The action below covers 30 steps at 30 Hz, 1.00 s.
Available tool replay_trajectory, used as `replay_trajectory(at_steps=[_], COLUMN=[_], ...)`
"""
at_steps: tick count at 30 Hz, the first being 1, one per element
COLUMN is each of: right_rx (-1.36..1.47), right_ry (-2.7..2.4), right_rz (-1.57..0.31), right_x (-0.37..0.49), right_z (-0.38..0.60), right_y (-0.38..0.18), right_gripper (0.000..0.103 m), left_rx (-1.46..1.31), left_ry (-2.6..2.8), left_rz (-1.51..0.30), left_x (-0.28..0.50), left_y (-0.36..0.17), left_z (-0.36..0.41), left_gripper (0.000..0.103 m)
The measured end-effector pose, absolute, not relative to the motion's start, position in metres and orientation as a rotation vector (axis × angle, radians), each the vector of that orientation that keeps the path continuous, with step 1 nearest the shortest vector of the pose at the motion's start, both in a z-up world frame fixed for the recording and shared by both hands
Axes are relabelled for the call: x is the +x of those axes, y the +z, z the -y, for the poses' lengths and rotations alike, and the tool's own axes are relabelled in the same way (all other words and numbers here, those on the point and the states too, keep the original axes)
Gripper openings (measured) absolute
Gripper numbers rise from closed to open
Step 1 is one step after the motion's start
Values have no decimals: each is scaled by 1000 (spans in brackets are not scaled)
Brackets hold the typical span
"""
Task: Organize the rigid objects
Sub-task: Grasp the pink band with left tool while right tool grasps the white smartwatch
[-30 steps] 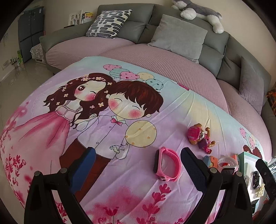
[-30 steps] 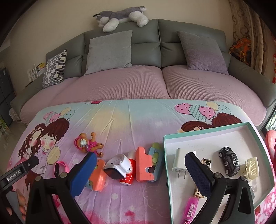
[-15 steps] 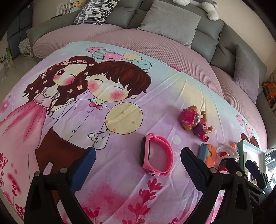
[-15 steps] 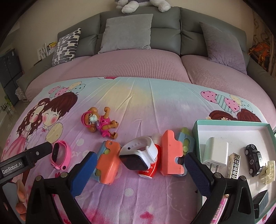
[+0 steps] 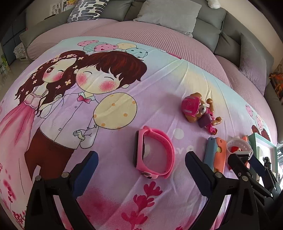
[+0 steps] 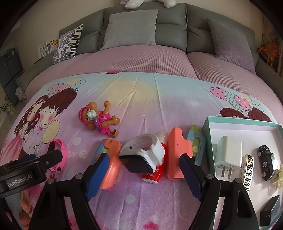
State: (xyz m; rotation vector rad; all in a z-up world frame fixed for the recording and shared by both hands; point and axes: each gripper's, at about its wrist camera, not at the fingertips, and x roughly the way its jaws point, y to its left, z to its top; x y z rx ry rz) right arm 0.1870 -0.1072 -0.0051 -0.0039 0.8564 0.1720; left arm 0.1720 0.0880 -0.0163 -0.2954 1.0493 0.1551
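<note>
A pink watch (image 5: 153, 152) lies on the cartoon bedsheet, between the open fingers of my left gripper (image 5: 141, 162), which is empty; it also shows at the left of the right wrist view (image 6: 58, 154). My right gripper (image 6: 141, 166) is open and empty, close over a white watch (image 6: 143, 154) that rests on a red tube (image 6: 153, 171). Orange and blue blocks (image 6: 178, 152) and another orange piece (image 6: 109, 168) flank it. A pink dog toy (image 6: 99, 120) lies behind. A teal-rimmed box (image 6: 208, 123) at right holds a white charger (image 6: 228, 154), a toy car (image 6: 267, 161) and small items.
A grey sofa with cushions (image 6: 130, 28) and a mauve cover runs behind the sheet. A plush toy (image 6: 134, 2) lies on its back. The left gripper's body (image 6: 26, 171) shows at the lower left of the right wrist view.
Both grippers have moved forward and down toward the sheet. The pink watch now sits between the left fingers and the white watch between the right fingers. Nothing is grasped.
</note>
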Motion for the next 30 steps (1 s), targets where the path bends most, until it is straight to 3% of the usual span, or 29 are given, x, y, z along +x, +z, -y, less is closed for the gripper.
replay_trajectory(at_steps=[3, 7, 11, 13, 14, 17, 20, 30], right_rx=[1, -22, -17, -4, 2, -2, 13, 32], right_ry=[173, 162, 166, 183, 186, 187, 190, 190], right_rz=[-850, -842, -841, -837, -841, -844, -845, -846], right_x=[188, 187, 186, 185, 185, 185, 184, 183], right_z=[108, 106, 107, 107, 106, 105, 107, 113], right_y=[-6, -7, -6, -5, -5, -6, -5, -1], right_gripper=[82, 72, 68, 55, 55, 55, 55, 54], left_rx=[-289, -270, -251, -241, -234, -211, -220, -218], left_ry=[158, 155, 153, 153, 154, 166, 147, 123], left_rz=[-1060, -1061, -1066, -1066, -1066, -1058, -1047, -1023], left_x=[173, 175, 177, 177, 178, 179, 180, 179], left_y=[-20, -22, -24, -24, -25, -24, -23, -16], left_z=[-86, -81, -77, -75, -74, -72, -72, -67], left_gripper=[99, 99, 98, 98, 96, 67, 52, 52])
